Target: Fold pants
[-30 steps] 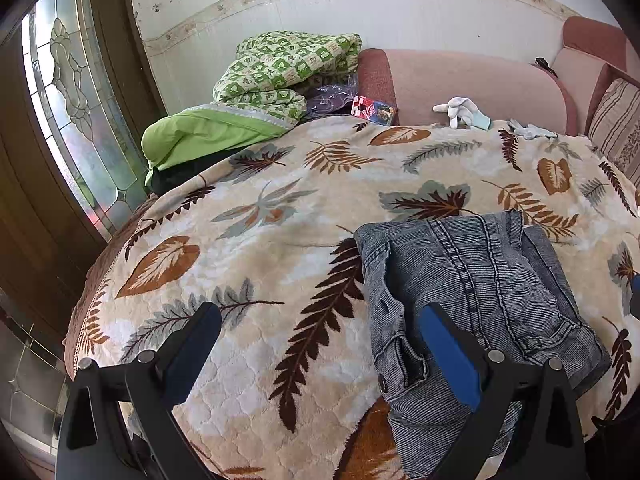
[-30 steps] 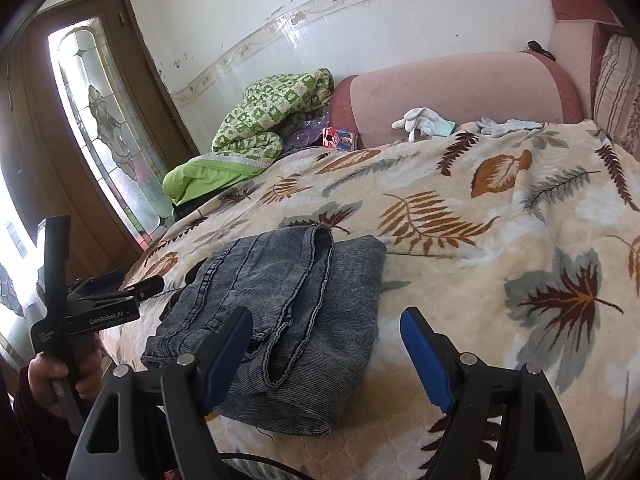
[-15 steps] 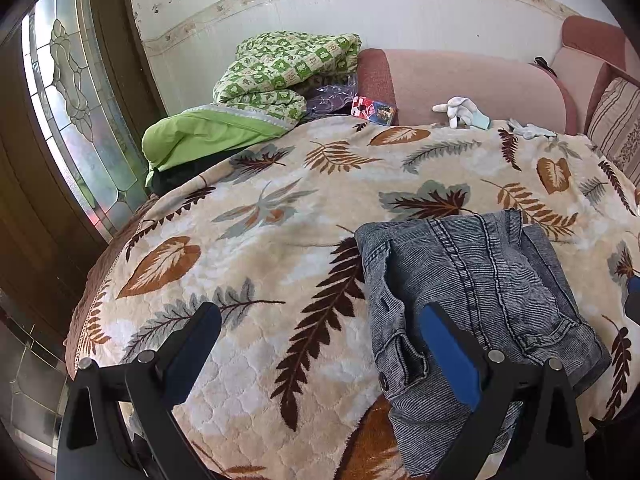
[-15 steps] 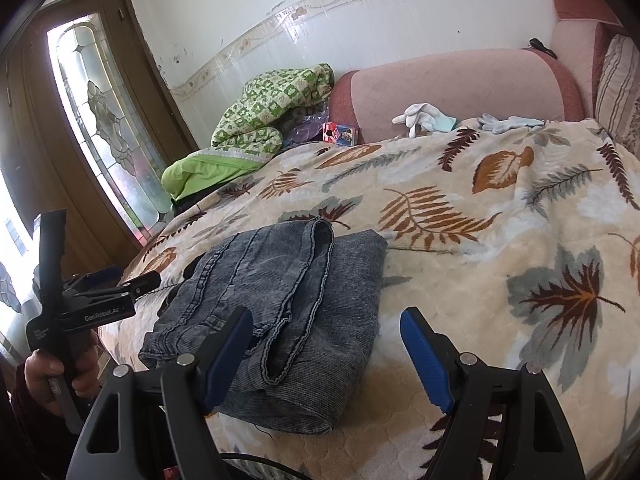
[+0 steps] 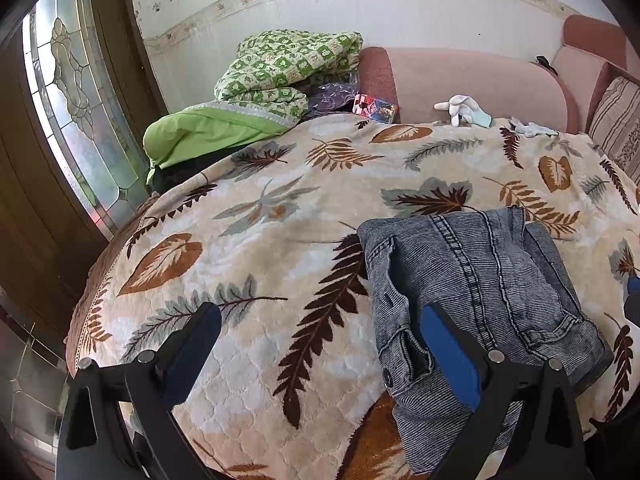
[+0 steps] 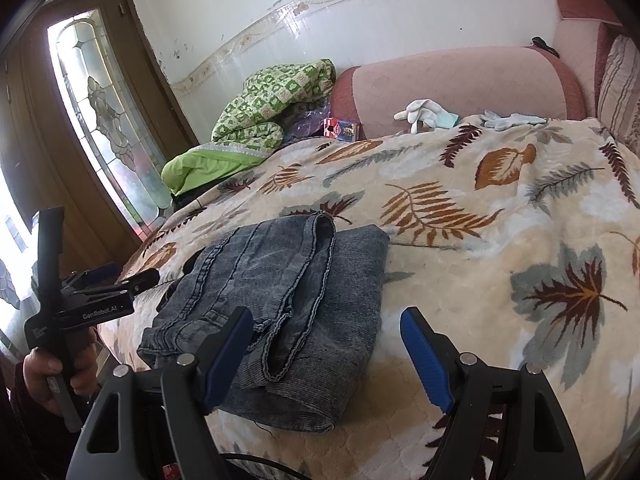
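The grey denim pants lie folded into a compact stack on the leaf-patterned blanket, near the bed's front edge; they also show in the right wrist view. My left gripper is open and empty, held above the blanket with its right finger over the pants' waistband side. My right gripper is open and empty, above the pants' near right corner. The left gripper also shows from the side in the right wrist view, left of the pants.
A green checked quilt and a green pillow are piled at the back left. White gloves and a small red box lie by the pink headboard. A glass door stands left.
Both grippers stay open and nearly still. The right wrist view has shifted slightly; the pants lie as before.
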Tool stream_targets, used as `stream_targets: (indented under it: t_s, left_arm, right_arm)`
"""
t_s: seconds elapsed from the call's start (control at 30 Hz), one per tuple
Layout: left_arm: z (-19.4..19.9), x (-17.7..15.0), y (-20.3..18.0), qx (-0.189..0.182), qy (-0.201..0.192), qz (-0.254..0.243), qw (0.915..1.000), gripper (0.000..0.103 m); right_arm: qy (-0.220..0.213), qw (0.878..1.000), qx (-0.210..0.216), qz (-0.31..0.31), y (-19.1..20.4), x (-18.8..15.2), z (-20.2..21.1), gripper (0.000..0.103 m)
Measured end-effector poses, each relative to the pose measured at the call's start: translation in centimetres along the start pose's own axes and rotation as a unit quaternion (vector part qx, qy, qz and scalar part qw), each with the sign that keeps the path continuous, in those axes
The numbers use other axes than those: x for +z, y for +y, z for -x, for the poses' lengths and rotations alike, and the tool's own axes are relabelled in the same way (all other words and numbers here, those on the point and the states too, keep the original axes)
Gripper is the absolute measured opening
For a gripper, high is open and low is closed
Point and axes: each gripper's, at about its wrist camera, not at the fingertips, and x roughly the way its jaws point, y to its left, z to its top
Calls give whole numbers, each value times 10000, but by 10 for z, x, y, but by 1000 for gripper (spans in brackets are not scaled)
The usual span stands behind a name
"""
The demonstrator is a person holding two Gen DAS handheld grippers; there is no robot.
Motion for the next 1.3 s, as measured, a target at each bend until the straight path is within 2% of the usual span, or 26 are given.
stream_targets:
  t_s: [1.3]
  left_arm:
    - [6, 0, -4, 96, -17, -90, 9999, 100]
  right_arm:
    - [-31, 9998, 119, 172, 8, -1, 6, 79]
